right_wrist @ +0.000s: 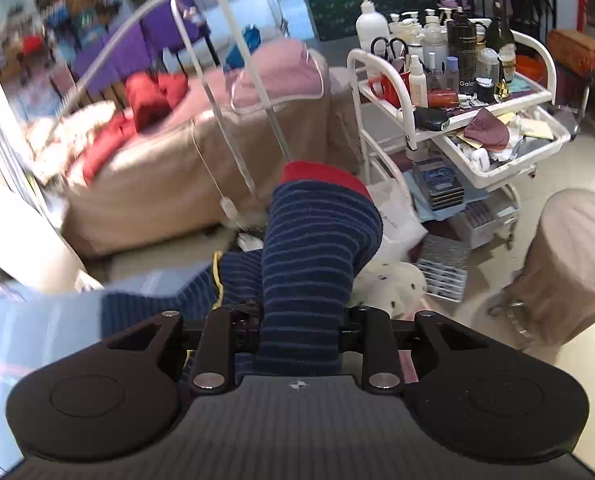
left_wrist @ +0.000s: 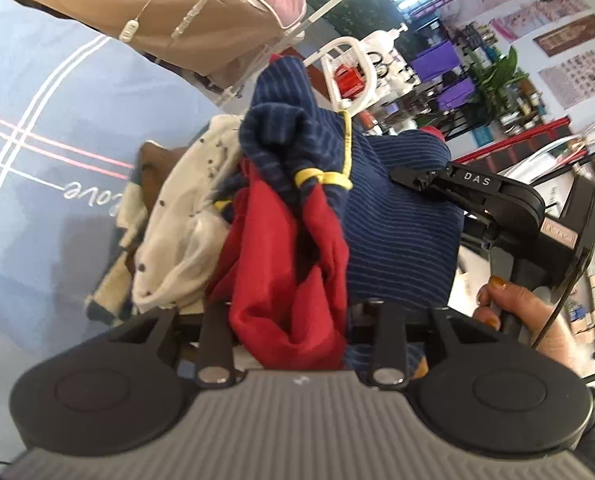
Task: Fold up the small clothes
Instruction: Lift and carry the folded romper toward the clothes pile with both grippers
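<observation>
Left wrist view: the left gripper (left_wrist: 293, 320) had bunched red and navy-striped fabric of a small garment (left_wrist: 401, 232) lying between its jaws at lower centre. The fingertips were hidden under the cloth, so whether the pads pressed on it could not be told. The garment, navy with thin stripes, yellow trim and red parts, hung crumpled through the middle of the frame. A cream spotted garment (left_wrist: 177, 216) lay heaped just left of it on a pale blue bedsheet (left_wrist: 49, 128). At right, the right gripper (left_wrist: 421, 180) reached in, fingertips touching the navy cloth, a hand (left_wrist: 529, 316) on its handle.

Right wrist view: the right gripper (right_wrist: 301, 320) was clenched on a navy-striped sleeve (right_wrist: 317, 248) with a red cuff, which stood up at centre frame. A white trolley (right_wrist: 381, 92) crowded with bottles stood upper right.
</observation>
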`<state>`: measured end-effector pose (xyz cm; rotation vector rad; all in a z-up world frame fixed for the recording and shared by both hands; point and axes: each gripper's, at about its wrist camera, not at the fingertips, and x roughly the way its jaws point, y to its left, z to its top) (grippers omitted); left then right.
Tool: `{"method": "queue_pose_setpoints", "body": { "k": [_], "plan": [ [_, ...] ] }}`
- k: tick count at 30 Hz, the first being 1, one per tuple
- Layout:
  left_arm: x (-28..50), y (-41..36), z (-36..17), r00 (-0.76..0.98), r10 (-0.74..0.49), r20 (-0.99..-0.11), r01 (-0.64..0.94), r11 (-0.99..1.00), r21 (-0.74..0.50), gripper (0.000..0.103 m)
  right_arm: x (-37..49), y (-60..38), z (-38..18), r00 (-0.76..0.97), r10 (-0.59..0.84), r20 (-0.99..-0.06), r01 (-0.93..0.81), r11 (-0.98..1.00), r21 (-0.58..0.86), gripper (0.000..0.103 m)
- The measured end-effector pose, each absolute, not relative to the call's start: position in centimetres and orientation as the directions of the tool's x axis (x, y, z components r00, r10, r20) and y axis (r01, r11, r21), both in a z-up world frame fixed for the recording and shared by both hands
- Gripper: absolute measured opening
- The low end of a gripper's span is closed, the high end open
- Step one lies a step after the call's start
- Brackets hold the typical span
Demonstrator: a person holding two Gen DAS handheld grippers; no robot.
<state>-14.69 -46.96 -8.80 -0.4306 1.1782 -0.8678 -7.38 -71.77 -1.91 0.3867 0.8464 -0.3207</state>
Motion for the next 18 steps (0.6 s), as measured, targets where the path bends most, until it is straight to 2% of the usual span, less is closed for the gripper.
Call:
{"method": "queue_pose_setpoints", "body": {
  "k": [3, 5, 7, 10, 12, 15, 18],
  "plan": [
    [-14.4, -47.2, -8.6, 0.104, -0.766, -0.634, 0.382, 0.619, -0.686, 0.045, -7.7, -71.5, -2.6, 0.614, -0.143, -0.776, 0.429, 0.886, 0.176, 0.054],
    [-14.0, -47.3, -8.5, 0.084, -0.759, -0.646, 0.392, 0.621, -0.679, 0.056, -8.3, -71.6, -2.7, 0.623, -0.145, -0.769, 0.441, 0.877, 0.191, 0.058],
    [-14.0, -47.4, -8.2, 0.074, -0.749, -0.658, 0.419, 0.622, -0.661, 0.058, -8.5, -71.5, -2.7, 0.628, -0.145, -0.765, 0.439, 0.878, 0.193, 0.061],
    [-13.9, -47.6, -7.9, 0.072, -0.744, -0.664, 0.446, 0.620, -0.646, 0.066, -8.7, -71.8, -2.7, 0.622, -0.171, -0.764, 0.448, 0.878, 0.168, 0.079],
    [-13.8, -47.3, -7.6, 0.067, -0.744, -0.665, 0.452, 0.617, -0.644, 0.071, -8.8, -71.8, -2.4, 0.628, -0.189, -0.755, 0.453, 0.878, 0.157, 0.094],
    [-13.6, -46.8, -6.7, 0.088, -0.749, -0.657, 0.495, 0.605, -0.623, 0.075, -9.2, -71.2, -1.1, 0.672, -0.246, -0.699, 0.428, 0.899, 0.095, 0.103],
    [-13.8, -45.6, -5.1, 0.177, -0.728, -0.663, 0.556, 0.630, -0.542, 0.080, -10.2, -70.4, 1.1, 0.714, -0.329, -0.618, 0.426, 0.904, 0.011, 0.103]
  ]
}}
